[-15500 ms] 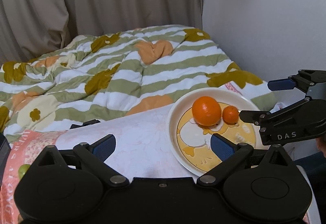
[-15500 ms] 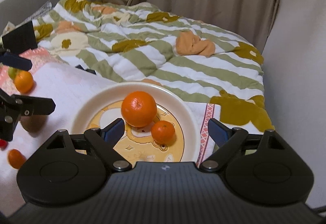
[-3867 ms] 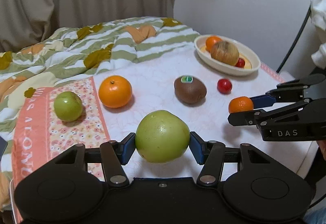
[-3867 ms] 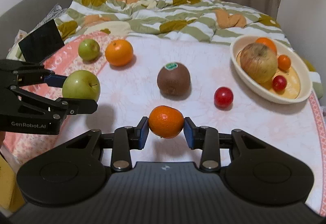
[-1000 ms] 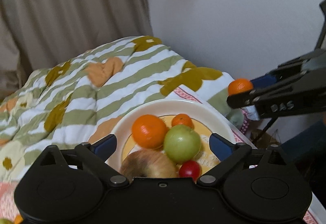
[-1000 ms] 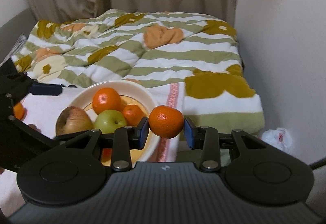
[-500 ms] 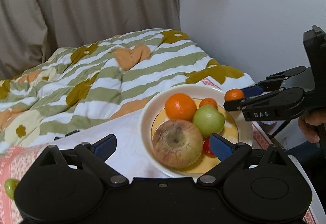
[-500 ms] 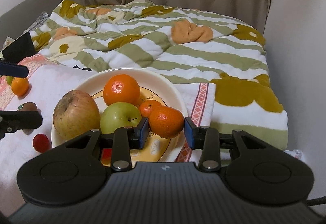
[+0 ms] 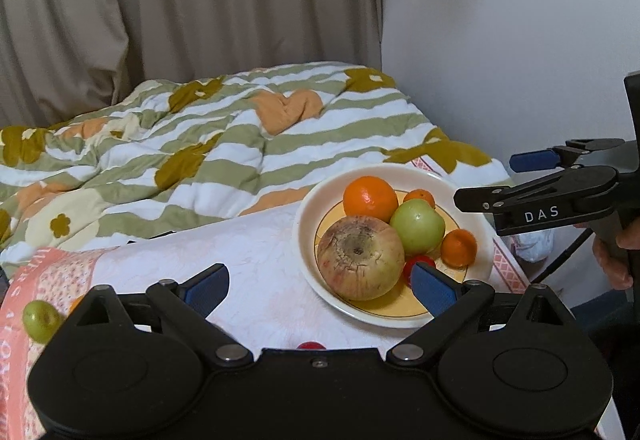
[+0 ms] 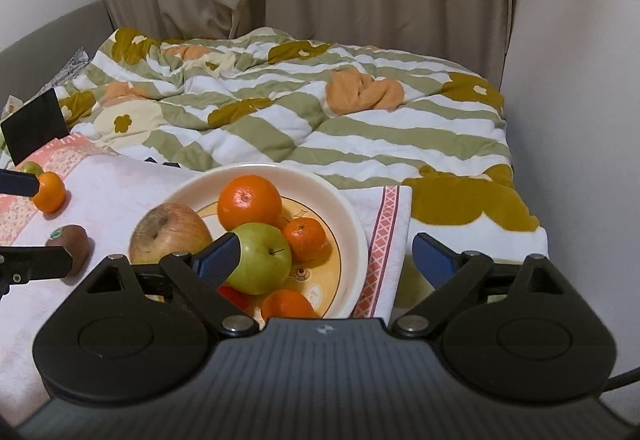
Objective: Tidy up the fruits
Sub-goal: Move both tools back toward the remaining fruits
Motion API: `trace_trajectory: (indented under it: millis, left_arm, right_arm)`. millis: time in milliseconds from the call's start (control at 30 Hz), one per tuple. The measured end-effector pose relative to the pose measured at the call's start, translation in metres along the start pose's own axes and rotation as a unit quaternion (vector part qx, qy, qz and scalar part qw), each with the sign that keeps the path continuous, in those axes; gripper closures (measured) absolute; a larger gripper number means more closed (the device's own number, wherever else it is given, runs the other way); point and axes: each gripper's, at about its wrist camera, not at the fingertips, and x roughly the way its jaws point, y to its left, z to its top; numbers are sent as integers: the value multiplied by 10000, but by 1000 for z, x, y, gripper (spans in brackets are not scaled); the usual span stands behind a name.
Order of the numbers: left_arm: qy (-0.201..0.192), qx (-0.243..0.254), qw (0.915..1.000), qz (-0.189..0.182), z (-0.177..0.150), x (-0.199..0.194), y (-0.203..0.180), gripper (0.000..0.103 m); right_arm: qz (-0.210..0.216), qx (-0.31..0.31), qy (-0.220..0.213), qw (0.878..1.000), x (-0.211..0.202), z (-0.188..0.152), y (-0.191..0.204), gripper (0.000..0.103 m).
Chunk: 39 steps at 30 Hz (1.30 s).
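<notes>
Right gripper [image 10: 324,256] spread wide, jaws just opened, nothing between them; own body hides lower half of released mandarin [image 10: 289,304] at plate's [image 10: 352,215] near rim. Left gripper [image 9: 320,286] also spread, empty. Cherry tomato [image 9: 418,264] half hidden behind large apple [image 9: 360,258]. Green apple [image 10: 260,258] stem points toward the right gripper. Plate at surface's [image 10: 120,183] far right corner. Kiwi [image 10: 70,240] partly covered.

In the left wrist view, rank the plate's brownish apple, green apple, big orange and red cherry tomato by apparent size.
1. brownish apple, nearest the camera, which flatters it.
2. green apple and big orange: too alike to rank.
3. red cherry tomato, partly hidden.
</notes>
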Motion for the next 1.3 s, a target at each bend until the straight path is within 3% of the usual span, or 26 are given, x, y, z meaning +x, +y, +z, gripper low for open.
trace_trajectory:
  millis: [300, 533, 867, 1000, 1300]
  left_arm:
    - [-280, -342, 9985, 326, -17, -51, 12, 4]
    - [-506, -749, 9933, 722, -30, -92, 33, 4]
    - [-734, -984, 9828, 1377, -52, -136, 95, 0]
    - [-703, -1061, 9840, 1247, -64, -139, 134, 0]
    - [-353, -953, 9915, 816, -78, -122, 218, 0]
  right_arm:
    - [-145, -187, -113, 9997, -43, 4, 24, 0]
    - [-4, -398, -270, 9988, -74, 9, 48, 0]
    - [279, -224, -317, 9989, -106, 17, 107, 0]
    - [335, -66, -195, 9992, -105, 18, 139, 0]
    - [-202, 206, -6, 9996, -86, 10, 216, 0]
